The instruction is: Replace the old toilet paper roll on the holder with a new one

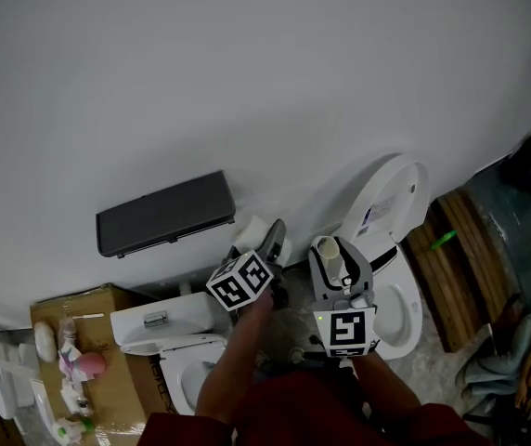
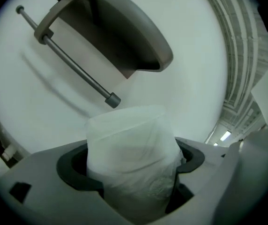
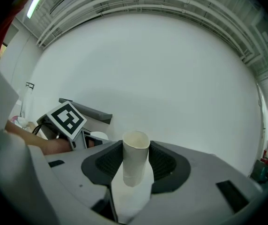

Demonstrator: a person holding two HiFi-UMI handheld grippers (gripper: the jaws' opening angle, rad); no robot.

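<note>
You have the new roll (image 2: 131, 153) clamped in your left gripper (image 1: 267, 242), close to the free end of the holder's bar (image 2: 75, 65) on the white wall (image 1: 247, 82). Your right gripper (image 1: 332, 260) grips the bare cardboard tube (image 3: 135, 161). A toilet (image 1: 391, 203) with its lid raised stands against the wall beside them.

Both grippers have pale grey plastic shells with dark grey pads lining the jaws (ribbed on the right one). In the head view, the left gripper (image 1: 264, 237) has the left marker cube (image 1: 240, 282), printed with black-and-white squares, at its 7 o'clock. The right gripper (image 1: 330, 249) has the right marker cube (image 1: 345, 331) at its 6 o'clock, and a small green light (image 1: 321, 318) glows at that cube's 10 o'clock. Small dark rectangular slots (image 3: 232, 193) mark the shells. The person wears a dark red top (image 1: 293, 412).
</note>
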